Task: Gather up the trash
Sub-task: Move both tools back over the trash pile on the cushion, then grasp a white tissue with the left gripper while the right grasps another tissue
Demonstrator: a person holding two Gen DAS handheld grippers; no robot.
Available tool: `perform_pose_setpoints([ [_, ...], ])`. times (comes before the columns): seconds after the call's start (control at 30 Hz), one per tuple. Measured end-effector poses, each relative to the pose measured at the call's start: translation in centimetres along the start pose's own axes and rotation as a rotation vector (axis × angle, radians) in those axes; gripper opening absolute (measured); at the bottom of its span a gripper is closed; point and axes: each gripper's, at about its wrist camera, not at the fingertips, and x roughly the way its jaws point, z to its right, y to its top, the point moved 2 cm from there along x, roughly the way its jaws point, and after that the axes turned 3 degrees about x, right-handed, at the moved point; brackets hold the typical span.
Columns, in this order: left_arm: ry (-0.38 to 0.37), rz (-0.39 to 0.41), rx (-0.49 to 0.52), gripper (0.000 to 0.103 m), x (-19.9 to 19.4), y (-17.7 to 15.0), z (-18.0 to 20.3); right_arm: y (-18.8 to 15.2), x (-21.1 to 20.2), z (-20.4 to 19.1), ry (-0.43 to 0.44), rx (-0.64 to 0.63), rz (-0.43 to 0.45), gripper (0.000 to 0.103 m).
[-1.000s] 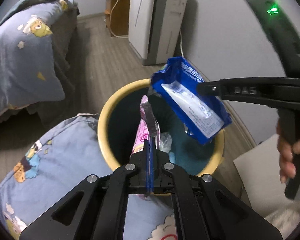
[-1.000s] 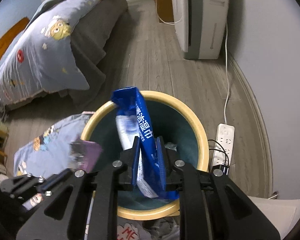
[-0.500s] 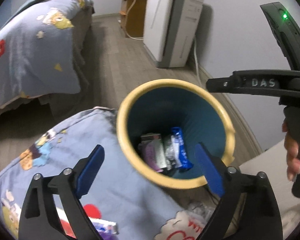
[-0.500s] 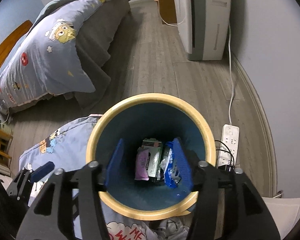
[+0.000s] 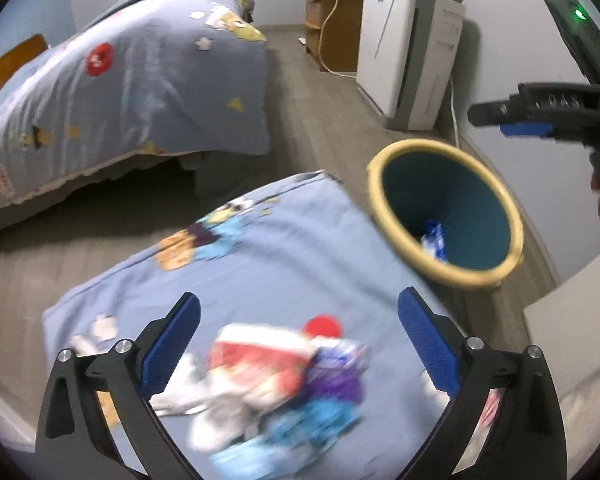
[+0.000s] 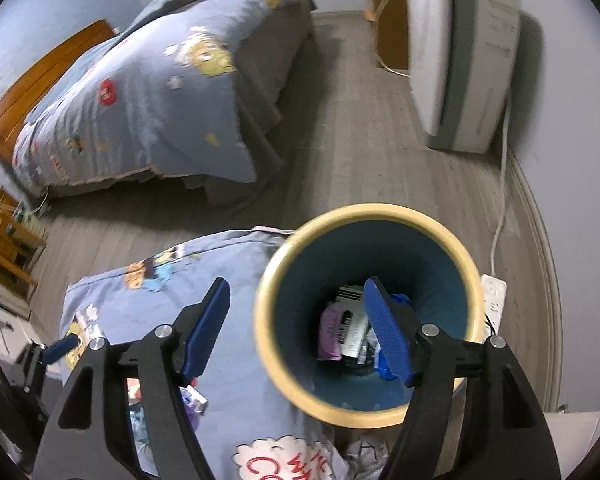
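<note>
Left wrist view: my left gripper [image 5: 299, 344] has just been opening and its blue pads stand wide apart with nothing between them, above a blurred heap of crumpled wrappers [image 5: 276, 396] in red, white, purple and blue. The heap lies near the close edge of a light-blue cartoon-print cushion [image 5: 260, 256] on the grey wood floor [image 5: 324, 128]. At the cushion's far right corner stands the round bin with a yellow rim and dark teal inside [image 5: 496, 216]; a blue wrapper shows within it.

Right wrist view: my right gripper [image 6: 296, 326] has just been opening too; its jaws are parted and hold nothing, one pad over the cushion [image 6: 236, 272], the other over the bin [image 6: 432, 240]. On the bin's bottom lie a purple packet [image 6: 329, 330], a white-and-black printed pack [image 6: 350, 330] and a blue wrapper [image 6: 385, 368]. A bed with a blue printed quilt [image 6: 160, 100] stands beyond the cushion.
</note>
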Motion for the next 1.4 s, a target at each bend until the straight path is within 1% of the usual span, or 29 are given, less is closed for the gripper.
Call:
perform_pose_setpoints([
  [0.03,0.017,0.006,0.005,0.098,-0.8,-0.5,-0.7,-0.1,-0.2,-1.0,0.005,-0.024,0.003,0.072],
  [0.1,0.042,0.026,-0.002,0.098,-2.4,-1.5,-2.5,-0.3,-0.3,-2.5,0.012,-0.055,0.006,0.073],
  [0.2,0.061,0.064,-0.079,0.098,-4.9,-2.7,-5.7,-0.8,-0.2,-4.4,0.023,-0.084,-0.007,0.073],
  [0.27,0.068,0.053,-0.109,0.098,-6.1,-3.6,-7.3,-1.2,-0.1,-6.2,0.035,-0.111,-0.020,0.073],
  [0.3,0.079,0.052,-0.103,0.098,-6.5,-3.9,-7.7,-1.4,-0.1,-6.9,0.041,-0.123,-0.025,0.073],
  [0.4,0.159,0.090,-0.042,0.098,-8.1,-5.0,-8.2,-2.5,0.1,-10.2,0.039,-0.213,-0.031,0.073],
  [0.43,0.179,0.087,-0.026,0.098,-8.4,-5.4,-8.5,-3.0,0.2,-11.3,0.036,-0.252,-0.036,0.073],
  [0.53,0.148,0.070,-0.054,0.098,-8.6,-6.4,-9.5,-4.5,0.7,-13.6,0.051,-0.316,-0.063,0.073],
  [0.57,0.137,0.077,-0.073,0.098,-8.7,-6.8,-10.0,-5.1,0.9,-14.2,0.057,-0.323,-0.073,0.073],
  [0.63,0.121,0.066,-0.086,0.098,-8.5,-7.4,-10.4,-6.1,1.2,-15.0,0.072,-0.325,-0.087,0.073],
  [0.73,0.105,0.068,-0.065,0.098,-8.4,-8.2,-10.6,-7.6,2.1,-16.5,0.073,-0.349,-0.110,0.073],
  [0.87,0.080,0.052,-0.052,0.098,-7.7,-9.3,-11.0,-9.5,3.5,-18.0,0.048,-0.401,-0.119,0.074],
  [1.03,0.080,0.034,-0.084,0.098,-7.0,-10.2,-12.2,-11.1,5.2,-18.6,0.071,-0.379,-0.161,0.074],
  [1.13,0.089,0.033,-0.140,0.098,-7.0,-10.4,-13.4,-11.8,5.6,-19.8,0.086,-0.411,-0.156,0.074],
  [1.17,0.073,0.038,-0.171,0.098,-7.1,-10.5,-13.9,-12.1,5.7,-20.5,0.093,-0.435,-0.155,0.074],
  [1.2,0.025,0.048,-0.224,0.098,-7.2,-10.7,-14.8,-12.4,5.8,-21.0,0.096,-0.454,-0.157,0.074],
  [1.23,-0.003,0.056,-0.261,0.098,-7.3,-10.9,-15.4,-12.6,6.0,-21.4,0.098,-0.467,-0.158,0.074],
  [1.27,-0.015,0.063,-0.303,0.098,-7.4,-11.2,-16.2,-13.0,6.2,-21.9,0.102,-0.482,-0.163,0.074],
  [1.33,0.003,0.063,-0.332,0.098,-7.5,-11.4,-17.2,-13.5,6.6,-22.8,0.102,-0.511,-0.171,0.074],
  [1.4,0.023,0.060,-0.333,0.098,-7.5,-11.6,-17.8,-14.0,7.2,-23.8,0.102,-0.542,-0.180,0.074],
])
